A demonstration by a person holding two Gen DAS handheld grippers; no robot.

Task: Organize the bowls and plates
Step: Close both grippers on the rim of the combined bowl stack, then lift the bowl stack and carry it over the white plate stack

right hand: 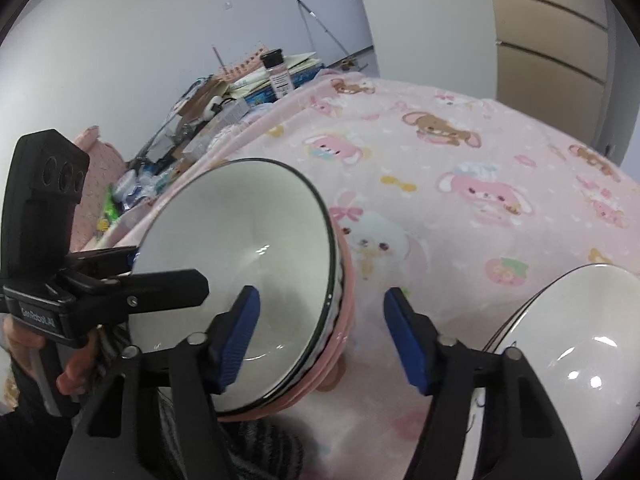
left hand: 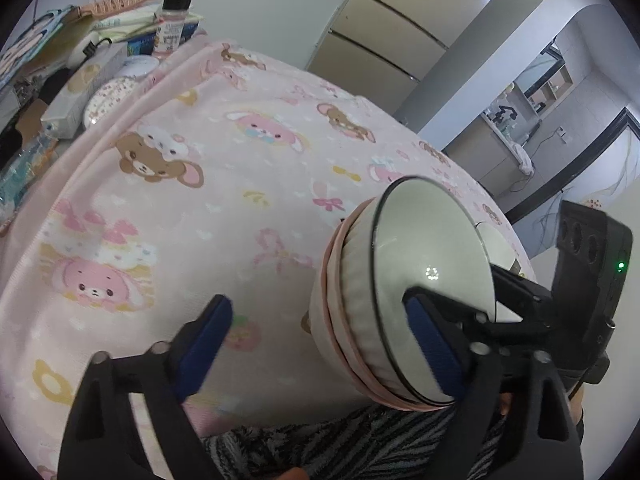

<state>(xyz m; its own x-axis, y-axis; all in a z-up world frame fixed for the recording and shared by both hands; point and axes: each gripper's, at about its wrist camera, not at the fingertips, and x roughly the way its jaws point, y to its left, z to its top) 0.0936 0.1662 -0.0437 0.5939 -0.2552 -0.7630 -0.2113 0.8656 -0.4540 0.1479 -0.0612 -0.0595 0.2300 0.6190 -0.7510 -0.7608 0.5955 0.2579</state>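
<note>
Both wrist views — close, downward — share the bowl (left hand: 432, 272).

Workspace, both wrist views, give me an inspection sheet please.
Surface: pink cartoon blanket.
Job's things: black-rimmed bowl stacked in pink-rimmed bowls, tilted; second bowl to its right.
Clutter: bottle, comb, boxes and papers at the far edge.
Grippers: left gripper open, one finger inside the black-rimmed bowl; right gripper open, also astride its rim.
Cables: black cord among the clutter.
Surroundings: cabinets, kitchen doorway.
</note>
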